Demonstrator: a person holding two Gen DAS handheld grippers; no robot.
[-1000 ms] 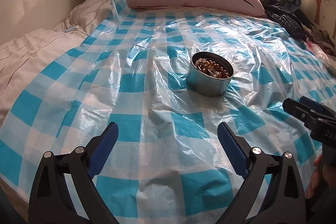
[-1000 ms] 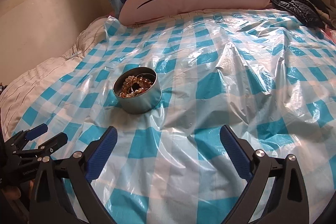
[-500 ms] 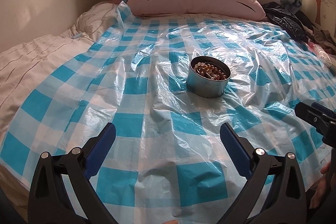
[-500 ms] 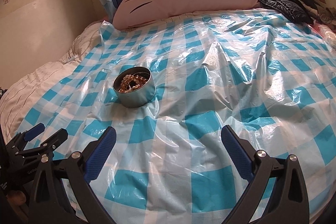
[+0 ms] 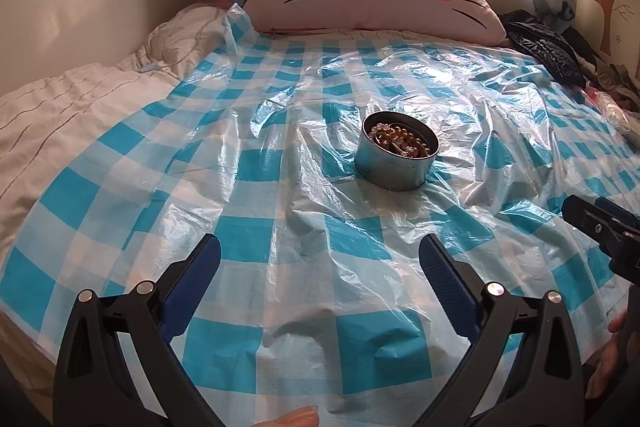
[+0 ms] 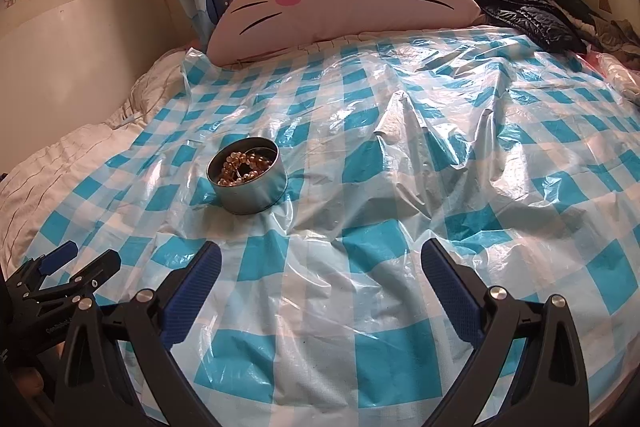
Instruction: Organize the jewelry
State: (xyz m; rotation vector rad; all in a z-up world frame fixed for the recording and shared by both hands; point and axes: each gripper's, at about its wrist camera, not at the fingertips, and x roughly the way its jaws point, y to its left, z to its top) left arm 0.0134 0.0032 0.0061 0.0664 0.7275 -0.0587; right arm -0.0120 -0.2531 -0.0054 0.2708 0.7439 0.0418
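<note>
Round metal tin (image 5: pixel 396 159) holding amber bead jewelry (image 5: pixel 402 141), on checked plastic sheet (image 5: pixel 256 163), ahead of left tongs (image 5: pixel 318 259) spread wide, ahead-left of right tongs (image 6: pixel 320 261) also wide, both empty

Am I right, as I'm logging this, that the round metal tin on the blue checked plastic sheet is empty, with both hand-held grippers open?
Not quite: the round metal tin holds amber bead jewelry, as the right wrist view shows. The rest stands.
</note>
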